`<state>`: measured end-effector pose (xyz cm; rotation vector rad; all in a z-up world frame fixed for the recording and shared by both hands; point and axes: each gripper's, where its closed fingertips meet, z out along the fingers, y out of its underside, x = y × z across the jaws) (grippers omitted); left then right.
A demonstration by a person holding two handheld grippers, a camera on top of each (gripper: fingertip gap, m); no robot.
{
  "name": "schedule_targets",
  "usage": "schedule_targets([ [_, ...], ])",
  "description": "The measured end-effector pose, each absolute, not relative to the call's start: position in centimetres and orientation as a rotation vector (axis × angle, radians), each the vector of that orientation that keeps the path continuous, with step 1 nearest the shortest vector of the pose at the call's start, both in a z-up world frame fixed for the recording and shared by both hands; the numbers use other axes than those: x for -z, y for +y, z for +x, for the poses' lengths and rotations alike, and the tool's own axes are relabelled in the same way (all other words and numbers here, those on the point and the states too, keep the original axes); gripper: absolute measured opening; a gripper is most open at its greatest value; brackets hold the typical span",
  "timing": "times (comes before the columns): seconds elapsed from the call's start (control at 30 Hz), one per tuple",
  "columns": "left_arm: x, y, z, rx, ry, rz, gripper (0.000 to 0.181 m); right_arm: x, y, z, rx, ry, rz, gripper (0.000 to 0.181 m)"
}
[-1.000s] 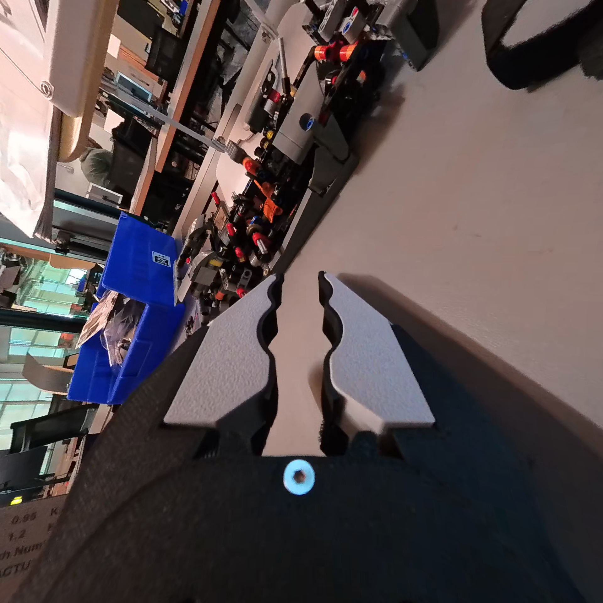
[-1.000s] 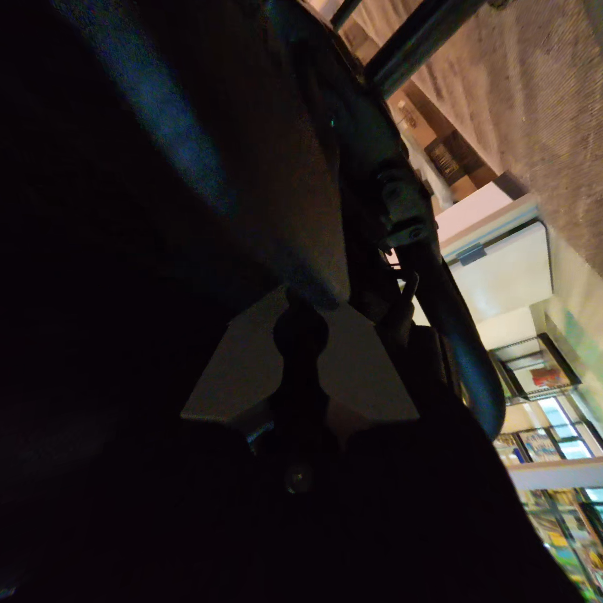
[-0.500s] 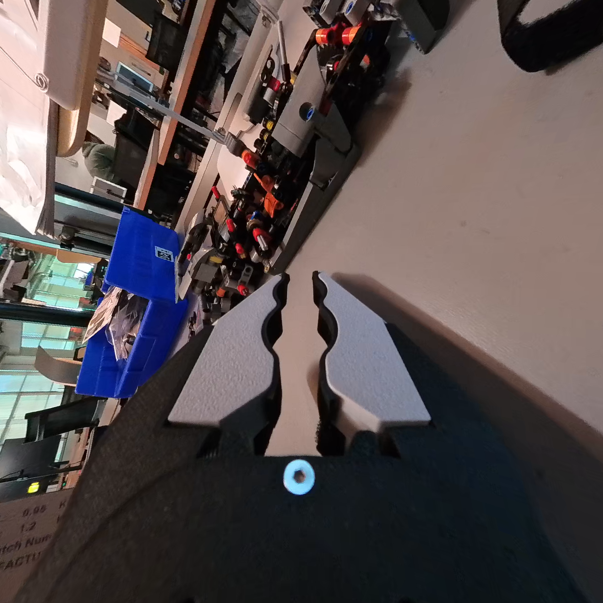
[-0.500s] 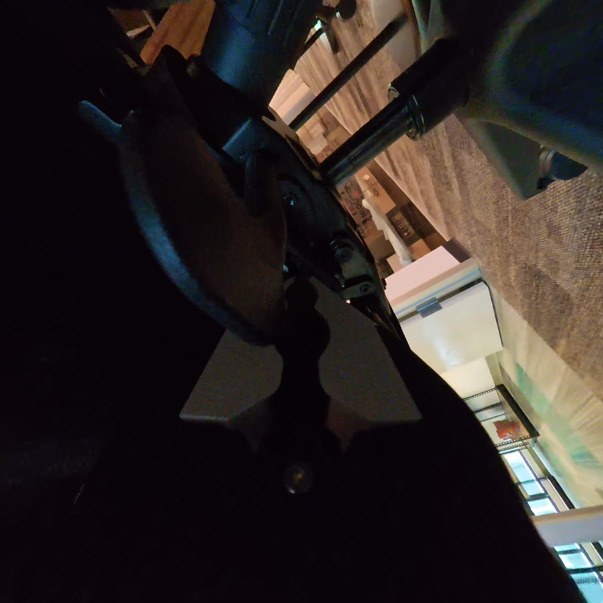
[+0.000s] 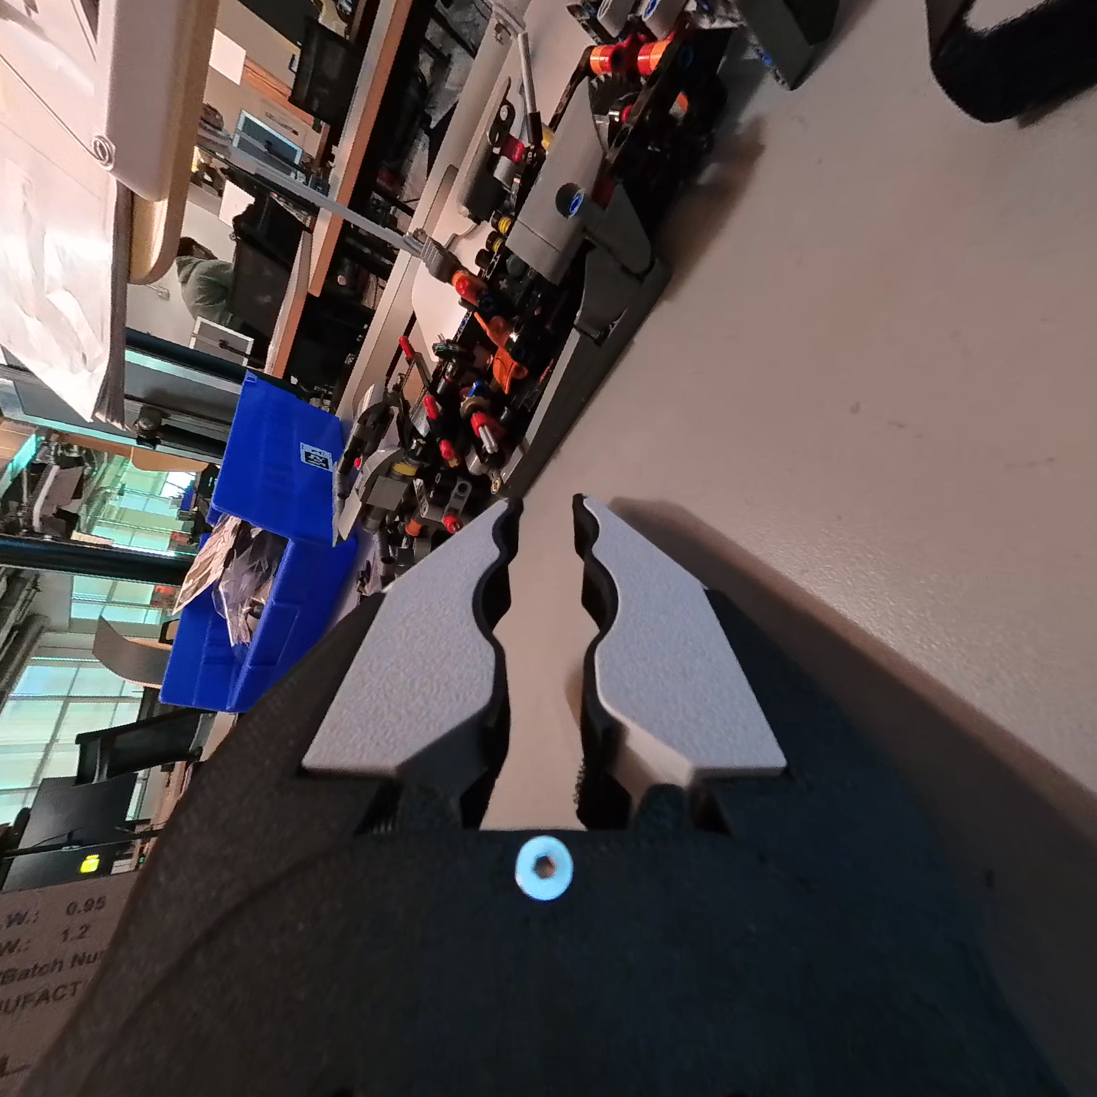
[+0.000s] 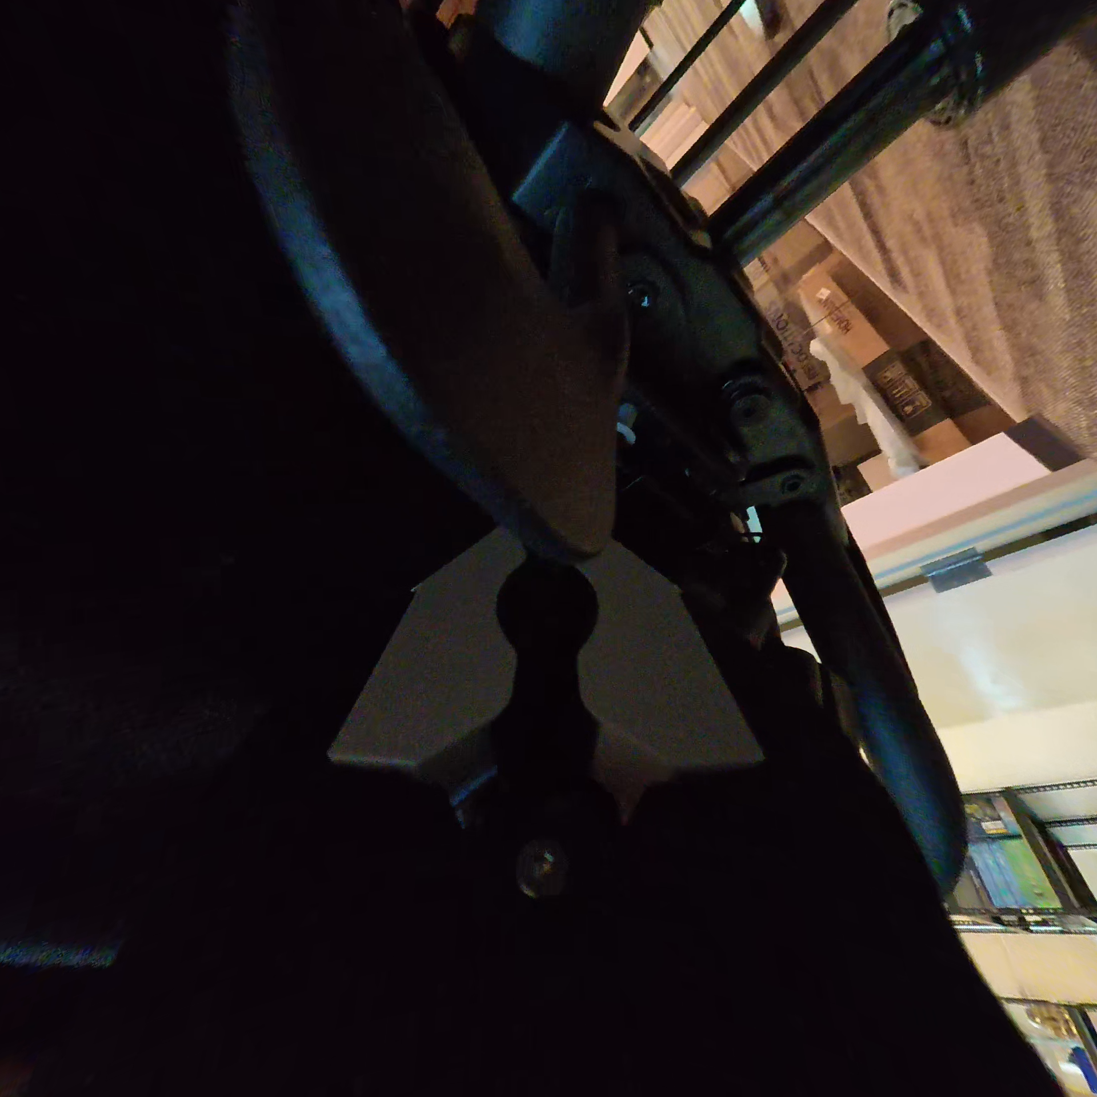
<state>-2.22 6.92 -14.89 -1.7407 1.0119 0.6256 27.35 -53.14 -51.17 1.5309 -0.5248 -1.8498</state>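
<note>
My left gripper (image 5: 545, 504) lies tilted on its side just above a beige table (image 5: 861, 356). Its jaws stand a narrow gap apart with nothing between them. Just beyond its tips is a long dark tray of small black, grey, red and orange building-toy parts (image 5: 504, 368). My right gripper (image 6: 549, 555) is in deep shadow, low down under furniture. Its fingertips point at the brown underside of a chair seat (image 6: 504, 356), which hides them. I see nothing held in it.
Two blue bins (image 5: 261, 593) with crumpled plastic bags stand past the tray. A black strap loop (image 5: 1009, 71) lies on the table at the far end. In the right wrist view there are chair mechanism parts (image 6: 742, 415), metal legs (image 6: 831, 178), grey carpet (image 6: 979, 237) and a white cabinet (image 6: 979, 623).
The left gripper's jaw gap has narrowed a little and its view has shifted slightly along the tray. The right gripper has swung under the chair; seat and legs have moved across its view.
</note>
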Motion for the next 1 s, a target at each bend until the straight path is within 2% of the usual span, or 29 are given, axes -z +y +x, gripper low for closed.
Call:
schedule_targets([
  [0.03,14.9,6.9,-2.1,-0.626,1.011,-1.74,0.017,51.4,-53.3,27.3,1.848,-0.518,1.542,0.0],
  [0.17,15.3,7.0,-2.1,-0.626,1.011,-1.74,0.017,54.4,-52.4,27.7,1.798,-0.582,1.695,0.009],
  [0.33,15.4,7.2,-1.7,-0.623,1.009,-1.737,0.019,54.9,-52.2,27.2,1.819,-0.635,1.658,0.028],
  [0.53,15.8,7.1,-1.2,-0.589,1.011,-1.744,0.021,55.1,-52.5,27.5,1.786,-0.472,1.737,0.025],
  [0.63,15.7,7.1,-0.9,-0.557,1.008,-1.739,0.027,55.5,-52.3,28.5,1.774,-0.458,1.748,0.032],
  [0.83,15.3,6.7,-0.2,-0.469,0.993,-1.729,0.044,55.5,-51.7,31.7,1.788,-0.37,1.744,0.013],
  [1.0,12.9,5.4,0.2,-0.311,0.923,-1.685,0.048,55.5,-50.1,34.8,1.893,-0.291,1.86,0.013],
])
